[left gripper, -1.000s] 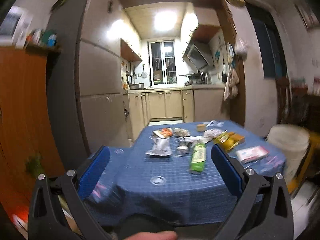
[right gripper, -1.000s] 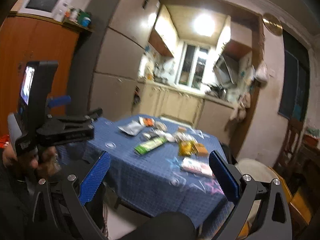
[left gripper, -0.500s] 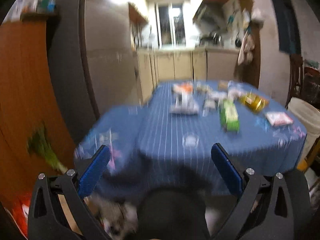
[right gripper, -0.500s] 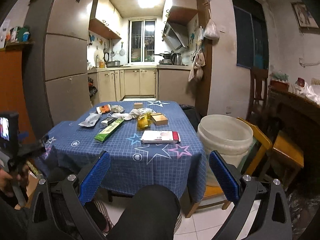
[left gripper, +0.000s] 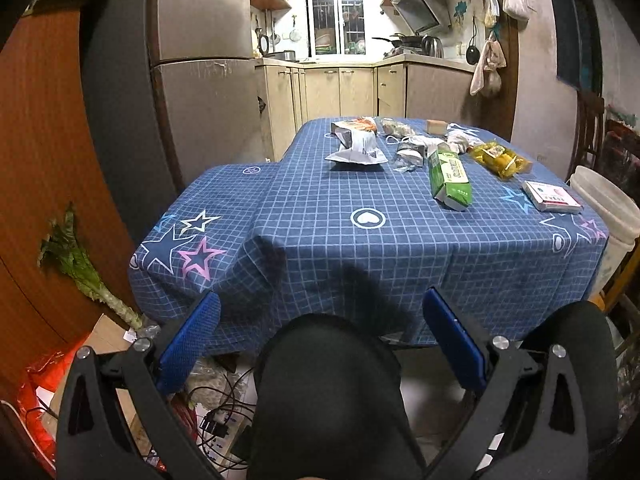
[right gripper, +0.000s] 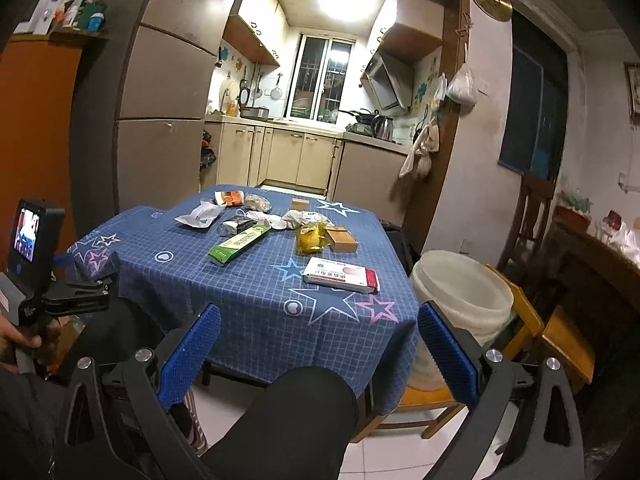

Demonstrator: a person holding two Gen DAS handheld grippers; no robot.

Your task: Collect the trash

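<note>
Trash lies on a table with a blue star-print cloth point(left gripper: 320, 200) point(right gripper: 248, 280): a green carton point(left gripper: 450, 178) point(right gripper: 239, 243), a white crumpled bag point(left gripper: 356, 150) point(right gripper: 201, 216), a yellow wrapper point(left gripper: 500, 159) point(right gripper: 310, 236), a red-and-white box point(left gripper: 551, 197) point(right gripper: 341, 275), a brown box point(right gripper: 341, 239) and crumpled paper at the far end. A white bucket point(right gripper: 460, 294) point(left gripper: 608, 204) stands right of the table. My left gripper point(left gripper: 320, 344) and right gripper point(right gripper: 318, 354) are both open, empty, held low before the table's near edge.
A grey fridge point(left gripper: 200, 80) and a brown cabinet point(left gripper: 48, 160) stand left. A leafy vegetable point(left gripper: 76, 260), cables and red bags lie on the floor left. Wooden chairs point(right gripper: 532, 208) and a yellow stool point(right gripper: 540, 332) stand right. My knee fills the lower middle of both views.
Both grippers swung about and have steadied. The left view has dropped lower and nearer the table edge. The right view has turned back left, the left hand-held gripper showing larger.
</note>
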